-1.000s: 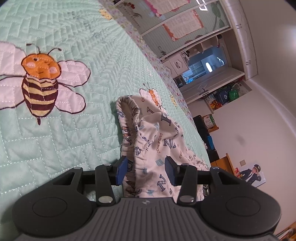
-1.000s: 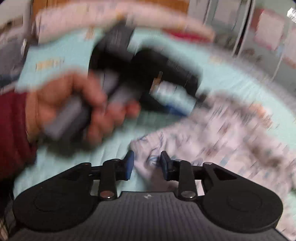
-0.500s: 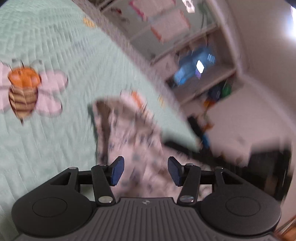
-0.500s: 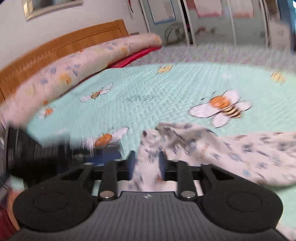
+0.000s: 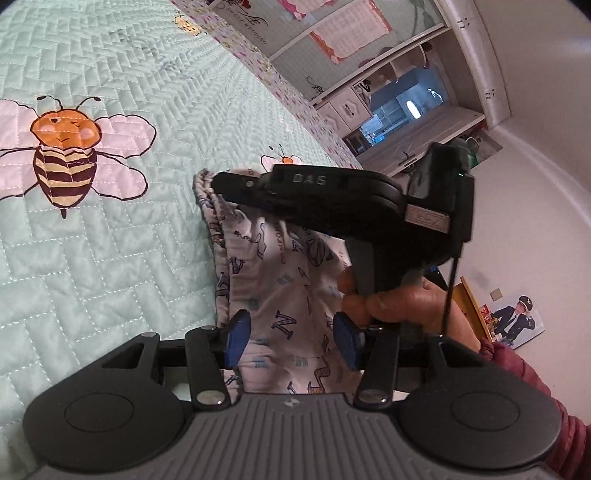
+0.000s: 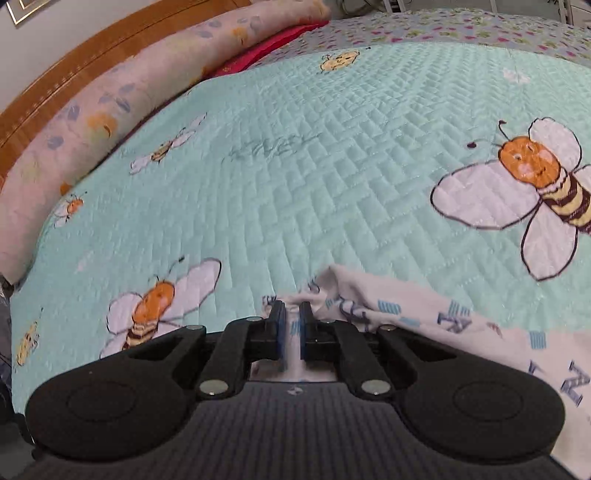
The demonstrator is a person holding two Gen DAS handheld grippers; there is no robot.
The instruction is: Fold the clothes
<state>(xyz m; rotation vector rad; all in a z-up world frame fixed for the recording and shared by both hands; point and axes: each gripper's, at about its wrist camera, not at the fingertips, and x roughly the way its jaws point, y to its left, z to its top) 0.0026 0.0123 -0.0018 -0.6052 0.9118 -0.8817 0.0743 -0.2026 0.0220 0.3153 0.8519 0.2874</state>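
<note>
Two bees on the mint quilted bed [image 6: 332,155]; my right hand-held gripper [image 6: 291,325] just clamped the printed garment [image 6: 424,317], left hand-held gripper [image 5: 290,341] released; garment's far hem hidden.

— What room is this?
— A bedroom. A mint-green quilted bedspread [image 6: 332,166], stitched in a herringbone pattern and printed with cartoon bees [image 5: 64,147], covers the bed, with a floral border [image 6: 461,31] along its far edge.

— And at the head of the bed?
— A wooden headboard [image 6: 74,70] stands against a pale wall, with a long pink bolster pillow [image 6: 110,110] lying along it.

— What lies beyond the bed?
— A white wardrobe and shelf unit [image 5: 424,85] with decorated door panels. A poster of a uniformed figure [image 5: 517,319] leans low against the plain wall [image 5: 535,229].
</note>
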